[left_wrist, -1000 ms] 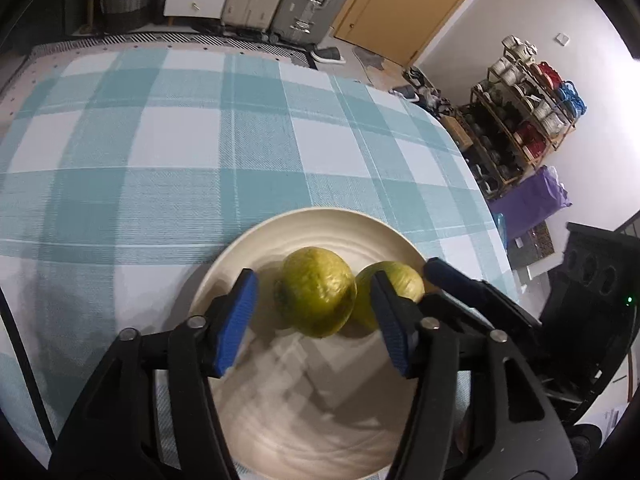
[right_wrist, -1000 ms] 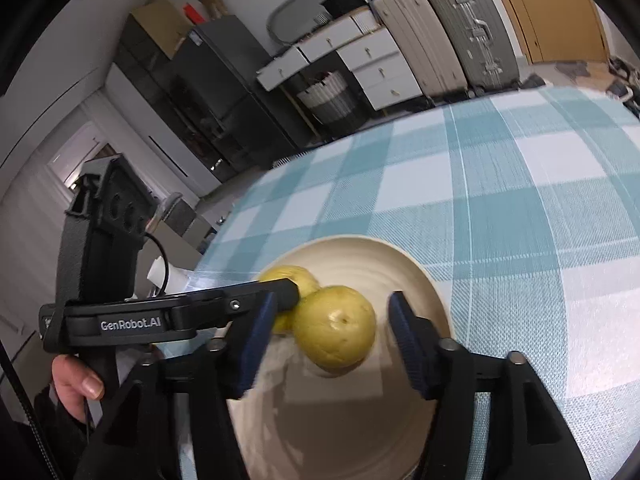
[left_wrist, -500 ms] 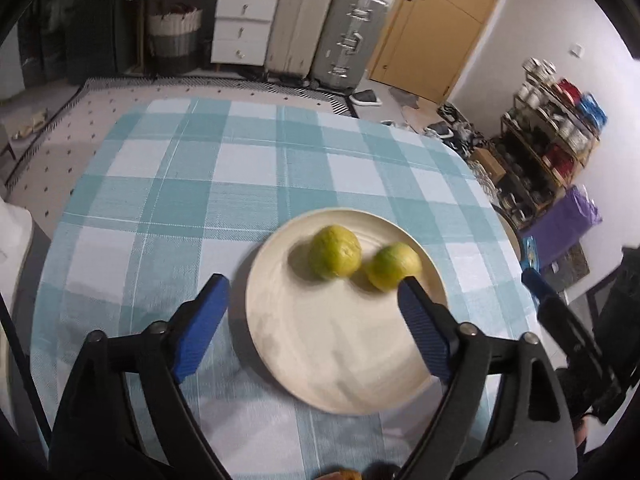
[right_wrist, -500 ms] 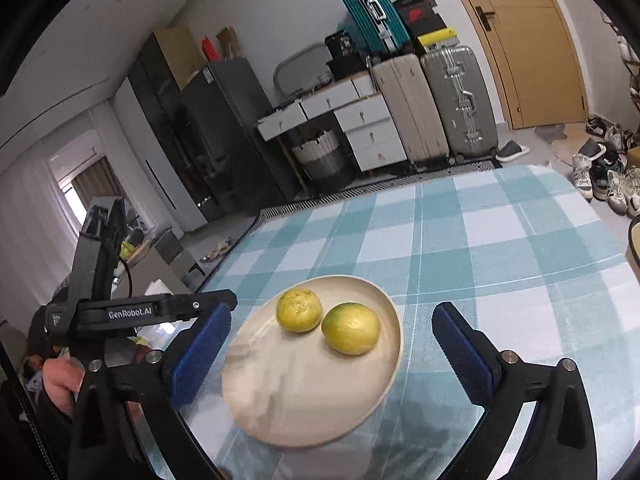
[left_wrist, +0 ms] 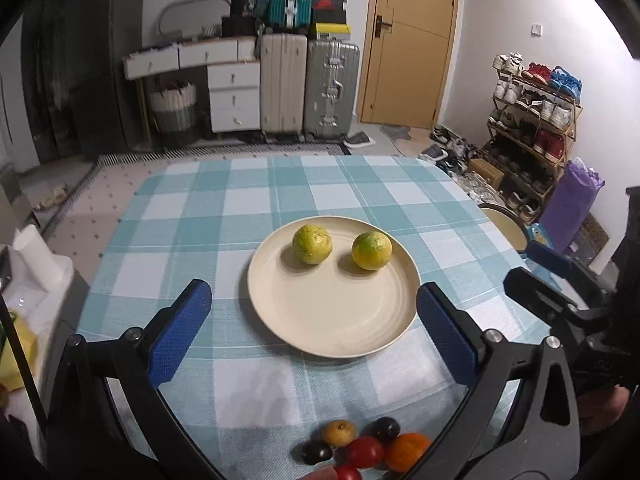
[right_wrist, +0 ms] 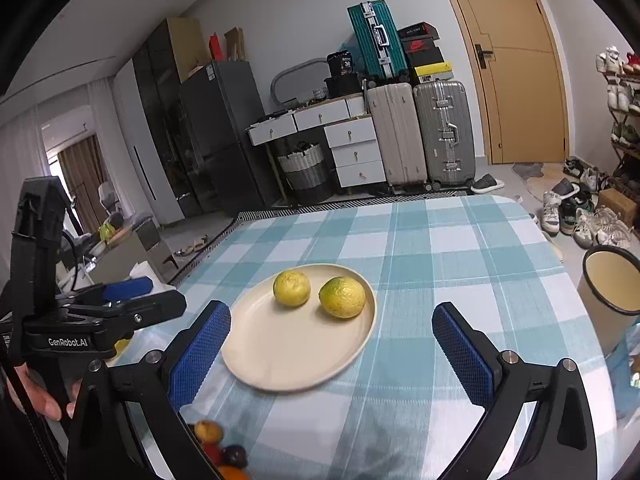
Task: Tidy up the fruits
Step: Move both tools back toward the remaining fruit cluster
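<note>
With both sets of fingers spread wide and nothing between them, I hold the left gripper (left_wrist: 314,332) and the right gripper (right_wrist: 332,348) above the near half of the surface (left_wrist: 248,196), which is covered by a teal-and-white checked cloth. Left gripper's jaws have just been opening; right gripper's opened too and now stand at full spread.

Two yellow-green round citrus fruits, the left citrus (left_wrist: 312,244) and the right citrus (left_wrist: 371,251), sit side by side but apart on the far half of a round cream ceramic plate (left_wrist: 332,320). Near half of the plate is bare.

At the near edge of the surface lies a small cluster of mixed fruits (left_wrist: 362,446): a yellowish one, two dark purple ones, a red one and an orange one, touching each other. They lie below my left fingers (left_wrist: 180,332) and well apart from the plate.

My right gripper shows in the left wrist view at the right, beside the plate. A cream enamel cup with dark rim (right_wrist: 610,284) stands off the right edge of the surface. Beyond the far edge: two upright suitcases (left_wrist: 308,88), a white drawer unit (left_wrist: 234,96), a wooden door (left_wrist: 408,44) and a shoe rack (left_wrist: 532,120).
</note>
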Action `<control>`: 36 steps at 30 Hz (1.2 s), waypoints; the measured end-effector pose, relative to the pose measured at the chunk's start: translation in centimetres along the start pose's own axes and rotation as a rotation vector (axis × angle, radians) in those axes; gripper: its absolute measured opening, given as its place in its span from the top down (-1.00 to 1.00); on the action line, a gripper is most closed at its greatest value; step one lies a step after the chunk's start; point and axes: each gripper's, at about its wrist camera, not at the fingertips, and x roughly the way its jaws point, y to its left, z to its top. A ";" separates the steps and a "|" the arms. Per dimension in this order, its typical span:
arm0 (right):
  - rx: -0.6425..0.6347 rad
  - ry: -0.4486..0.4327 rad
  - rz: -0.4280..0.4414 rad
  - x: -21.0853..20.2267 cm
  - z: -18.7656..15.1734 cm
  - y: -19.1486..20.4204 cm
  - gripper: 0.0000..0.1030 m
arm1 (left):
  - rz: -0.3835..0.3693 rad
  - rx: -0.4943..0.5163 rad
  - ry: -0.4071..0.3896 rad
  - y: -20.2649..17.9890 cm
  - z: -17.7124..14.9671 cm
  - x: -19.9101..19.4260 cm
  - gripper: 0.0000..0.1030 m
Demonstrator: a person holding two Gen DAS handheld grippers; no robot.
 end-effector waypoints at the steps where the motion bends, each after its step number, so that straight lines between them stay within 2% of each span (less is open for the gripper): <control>1: -0.011 -0.002 0.001 -0.4 -0.2 0.3 -1.00 | 0.003 -0.003 -0.009 0.0 -0.4 -0.6 -0.98; 5: -0.031 -0.014 0.018 -2.0 -1.0 1.1 -1.00 | 0.005 -0.039 -0.034 0.5 -1.6 -2.0 -0.98; 11: -0.054 -0.059 0.001 -4.3 -2.5 2.4 -1.00 | 0.000 -0.036 -0.041 0.5 -3.7 -3.9 -0.98; 16: -0.057 -0.030 0.014 -4.9 -3.5 3.4 -1.00 | -0.011 -0.076 0.029 1.1 -5.1 -3.8 -0.98; 24: -0.100 0.023 0.017 -5.8 -5.7 5.4 -1.00 | -0.016 -0.115 0.047 2.1 -7.1 -4.2 -0.98; 36: -0.063 0.158 0.112 -5.6 -9.9 6.0 -1.00 | -0.020 -0.135 0.097 2.8 -10.6 -4.0 -0.98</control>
